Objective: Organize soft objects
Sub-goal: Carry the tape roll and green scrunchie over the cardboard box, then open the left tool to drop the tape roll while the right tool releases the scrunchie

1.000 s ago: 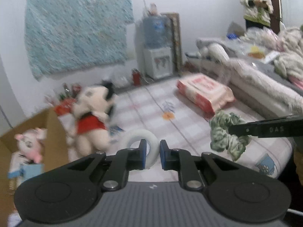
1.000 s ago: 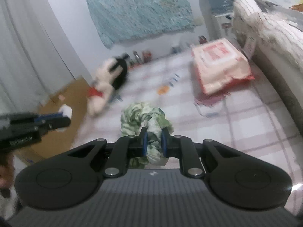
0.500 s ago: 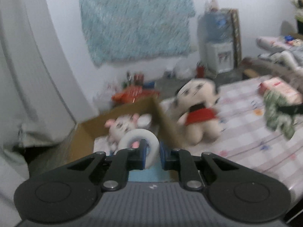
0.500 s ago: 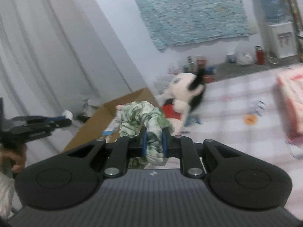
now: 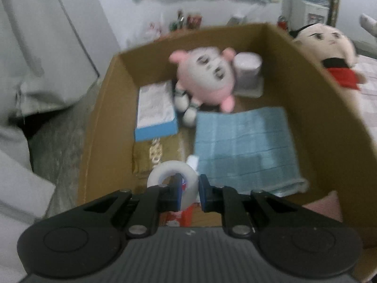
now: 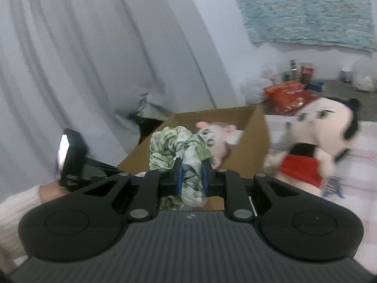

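The left tool (image 5: 190,192) is clamped on a white soft ring (image 5: 173,176), held over the near end of the open brown cardboard box (image 5: 313,108). Ahead of it in the box lie a folded light-blue cloth (image 5: 245,146) and a pink round plush toy (image 5: 207,75). The right tool (image 6: 192,176) pinches a green-and-white fabric scrunchie (image 6: 174,148), with the box just beyond it.

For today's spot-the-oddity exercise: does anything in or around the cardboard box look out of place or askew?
Mostly tidy. The pink plush lies tipped at an angle in the cardboard box, its face turned sideways, leaning against a white roll. The big-headed doll sits outside the box on the checked cover, not yet packed.
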Tool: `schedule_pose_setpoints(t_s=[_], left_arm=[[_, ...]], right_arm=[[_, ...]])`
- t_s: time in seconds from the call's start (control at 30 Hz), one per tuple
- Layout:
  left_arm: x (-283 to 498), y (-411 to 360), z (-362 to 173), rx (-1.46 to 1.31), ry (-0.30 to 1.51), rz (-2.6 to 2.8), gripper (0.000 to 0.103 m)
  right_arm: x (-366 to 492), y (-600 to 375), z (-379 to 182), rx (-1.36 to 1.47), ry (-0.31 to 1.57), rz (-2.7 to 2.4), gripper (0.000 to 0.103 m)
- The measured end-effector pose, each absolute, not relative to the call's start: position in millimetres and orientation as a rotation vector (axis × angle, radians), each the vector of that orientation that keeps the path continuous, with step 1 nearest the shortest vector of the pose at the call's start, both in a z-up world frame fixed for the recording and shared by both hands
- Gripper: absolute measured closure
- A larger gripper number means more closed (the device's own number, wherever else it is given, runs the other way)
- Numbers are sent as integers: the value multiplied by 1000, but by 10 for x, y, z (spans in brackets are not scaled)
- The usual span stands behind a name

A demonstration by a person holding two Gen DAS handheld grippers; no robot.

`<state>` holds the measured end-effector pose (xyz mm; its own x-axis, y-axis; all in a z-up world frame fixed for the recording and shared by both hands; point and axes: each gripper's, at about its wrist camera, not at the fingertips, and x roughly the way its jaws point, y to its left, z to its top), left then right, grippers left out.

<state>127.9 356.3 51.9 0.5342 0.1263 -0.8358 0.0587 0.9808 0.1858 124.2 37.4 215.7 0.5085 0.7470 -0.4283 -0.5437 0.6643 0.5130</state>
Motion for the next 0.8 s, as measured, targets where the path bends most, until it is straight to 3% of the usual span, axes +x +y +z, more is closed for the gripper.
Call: schedule_pose_setpoints(t_s=[0.17, 0.23, 0.3, 0.43, 0.47, 0.53, 0.57, 0.63, 0.8], left_arm=[[1469, 3735, 287, 190, 1066, 101, 87], [1524, 3810, 228, 173, 1087, 140, 84], [1561, 3869, 240, 167, 1096, 161, 72], [1527, 3837, 308, 185, 1112, 144, 69], [1513, 3799, 311, 213, 1114, 142, 70], [1505, 3766, 284, 231, 1134, 127, 93], [1512, 3775, 262, 218, 1146, 136, 94], [1490, 3804, 272, 178, 1142, 137, 94], [1151, 3807, 663, 107, 1031, 112, 79]], right_arm=[[1334, 826, 2182, 298, 686, 848, 88], [1369, 965, 2161, 283, 698, 869, 88], [1387, 1072, 2144, 275, 706, 880, 88], [1434, 1127, 2071, 268, 723, 888, 87], [1463, 1124, 2045, 270, 727, 885, 86], [1461, 1072, 2004, 275, 733, 882, 86], [1489, 1052, 1959, 276, 737, 882, 86], [1532, 1051, 1931, 274, 747, 879, 86], [1658, 1260, 1981, 196, 772, 896, 86]])
